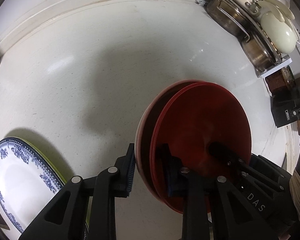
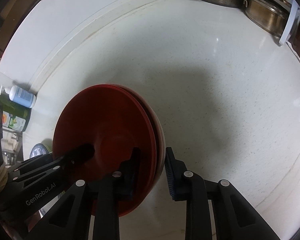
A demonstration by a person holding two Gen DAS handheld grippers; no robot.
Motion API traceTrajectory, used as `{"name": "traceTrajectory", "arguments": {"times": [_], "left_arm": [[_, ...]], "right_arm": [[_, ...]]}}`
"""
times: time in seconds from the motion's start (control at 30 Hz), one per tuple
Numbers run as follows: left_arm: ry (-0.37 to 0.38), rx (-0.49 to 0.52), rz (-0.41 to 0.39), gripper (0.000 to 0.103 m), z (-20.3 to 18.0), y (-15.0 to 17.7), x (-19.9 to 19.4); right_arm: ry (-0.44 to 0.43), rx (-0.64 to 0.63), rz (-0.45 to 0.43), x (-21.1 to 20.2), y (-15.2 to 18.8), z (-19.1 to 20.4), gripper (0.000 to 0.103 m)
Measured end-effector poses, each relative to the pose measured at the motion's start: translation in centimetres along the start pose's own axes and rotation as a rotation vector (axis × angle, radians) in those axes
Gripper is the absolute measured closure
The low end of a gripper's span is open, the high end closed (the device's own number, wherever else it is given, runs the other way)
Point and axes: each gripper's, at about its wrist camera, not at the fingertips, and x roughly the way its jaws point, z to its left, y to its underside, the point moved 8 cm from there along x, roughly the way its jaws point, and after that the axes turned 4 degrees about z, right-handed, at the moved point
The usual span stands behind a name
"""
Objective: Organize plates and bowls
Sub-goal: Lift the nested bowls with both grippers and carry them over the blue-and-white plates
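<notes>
Jaws of both grippers are standing narrowed across the rim of one stack of red plates (image 1: 202, 136), each from its own side. Left gripper (image 1: 150, 172) is straddling the near edge of the stack: its left pad is sitting against the outer, pale underside, its right finger is lying over the red upper face, and the pads are appearing to press on the rim. Right gripper (image 2: 152, 172) is straddling the opposite edge: its left finger is resting on the red face, while its right pad is standing just beside the pale outer edge, and contact there cannot be told for certain. Red plates are sitting at a slant over the pale speckled countertop (image 1: 90, 80), between the two tools; whether they are resting on it or lifted cannot be told. Blue-and-white patterned plate (image 1: 20, 180) is lying at the left of the countertop atop a green-rimmed plate (image 1: 56, 172), well apart from the red stack. Dish rack (image 1: 276, 68) is standing at the far right corner, holding steel pans (image 1: 226, 14) and a cream lidded pot (image 1: 278, 34). White pump bottle (image 2: 20, 96) and a green carton (image 2: 16, 118) are sitting at the far left by the wall.
</notes>
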Motion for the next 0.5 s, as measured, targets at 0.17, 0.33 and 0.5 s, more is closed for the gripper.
{"name": "traceTrajectory", "arguments": {"times": [0.17, 0.33, 0.5], "left_arm": [[0.016, -0.017, -0.026, 0.078, 0.8, 0.2, -1.0], [0.017, -0.05, -0.067, 0.078, 2.2, 0.6, -2.7], [0.012, -0.096, -0.1, 0.077, 4.0, 1.3, -4.5]], "right_arm": [[0.002, -0.017, -0.012, -1.3, -0.2, 0.1, 0.077], [-0.003, -0.055, -0.032, -3.0, -0.5, 1.2, 0.077], [-0.016, -0.111, -0.054, -4.3, -1.0, 4.0, 0.077]]}}
